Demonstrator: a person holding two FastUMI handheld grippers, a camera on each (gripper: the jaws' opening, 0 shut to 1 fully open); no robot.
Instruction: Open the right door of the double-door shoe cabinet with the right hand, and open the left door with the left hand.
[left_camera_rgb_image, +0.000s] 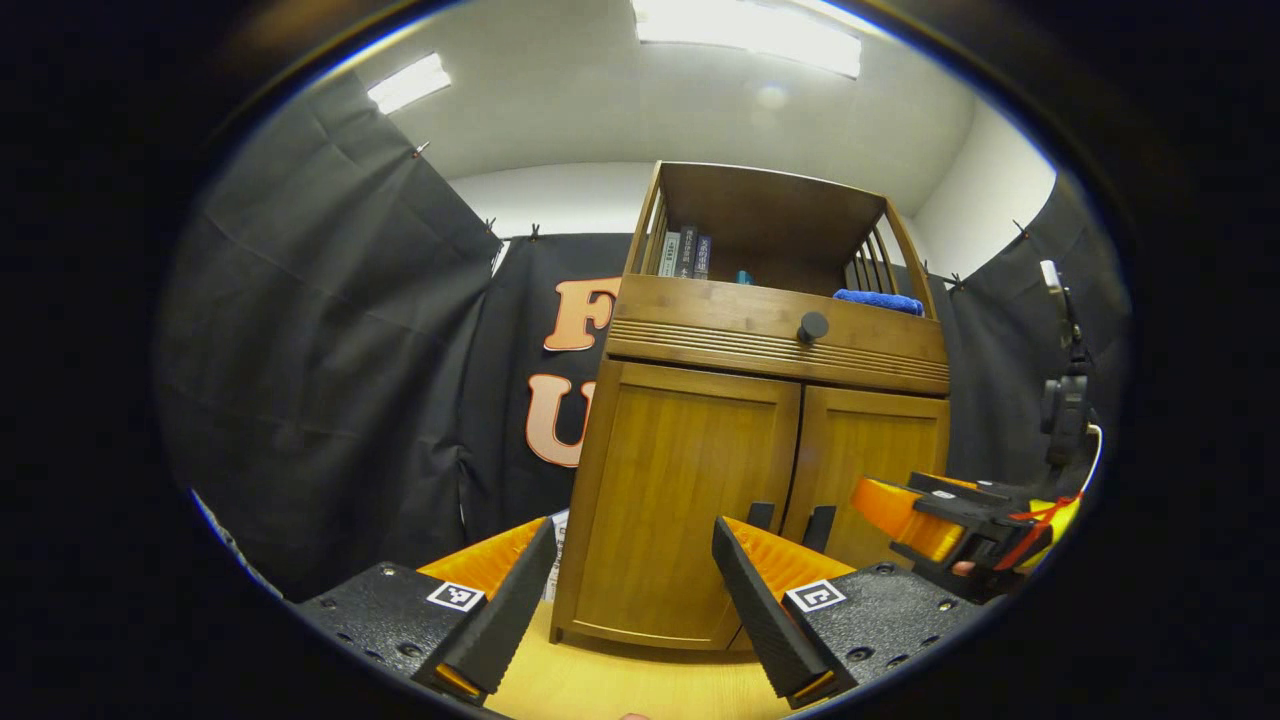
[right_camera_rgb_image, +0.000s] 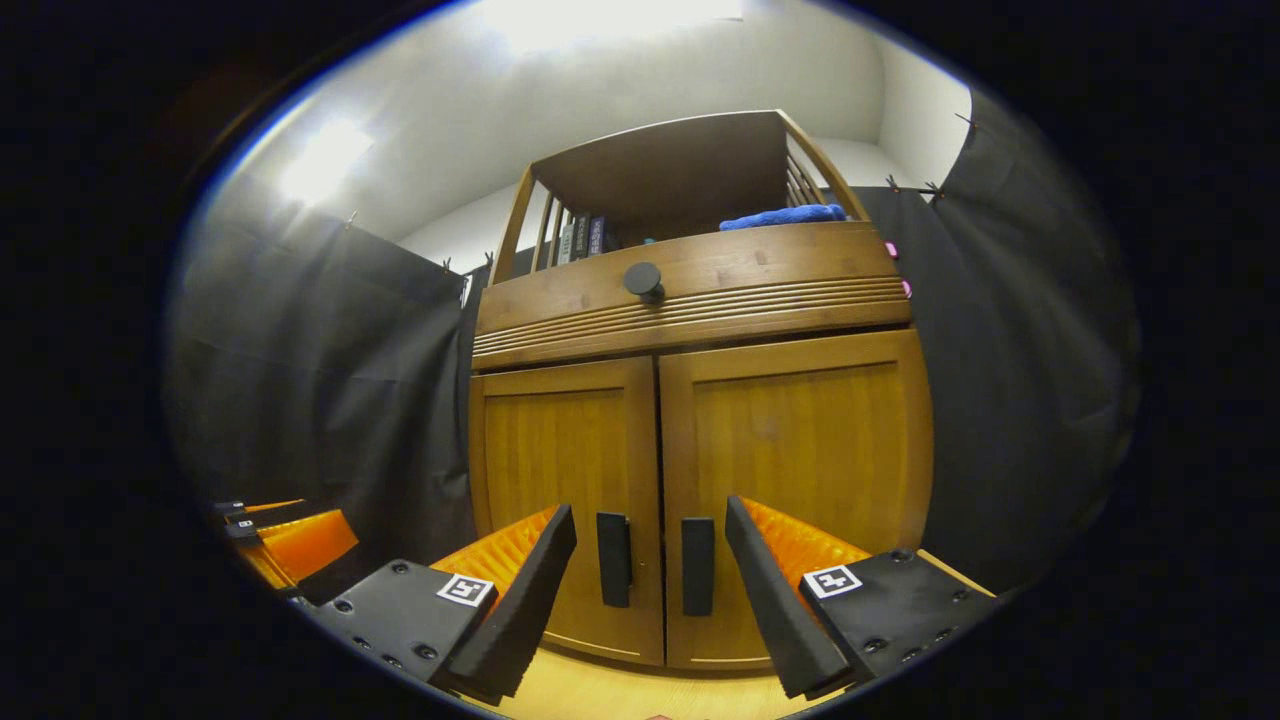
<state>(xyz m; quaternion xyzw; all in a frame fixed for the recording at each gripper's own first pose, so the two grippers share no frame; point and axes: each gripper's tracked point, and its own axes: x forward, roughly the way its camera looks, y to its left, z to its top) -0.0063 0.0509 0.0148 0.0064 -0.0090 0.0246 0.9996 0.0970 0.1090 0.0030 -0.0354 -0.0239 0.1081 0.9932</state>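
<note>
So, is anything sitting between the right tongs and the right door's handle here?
Nothing visible does. In the right gripper view the right tongs stand open, facing both closed doors, and the right door's handle shows in the open gap between the fingers with only bare door front around it. The left door's handle sits just beside it.

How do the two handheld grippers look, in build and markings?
The left gripper and the right gripper each have two wedge-shaped fingers on black bolted blocks, each block bearing a small square black-and-white marker. In the left gripper view, the right gripper shows an orange body with black parts.
</note>
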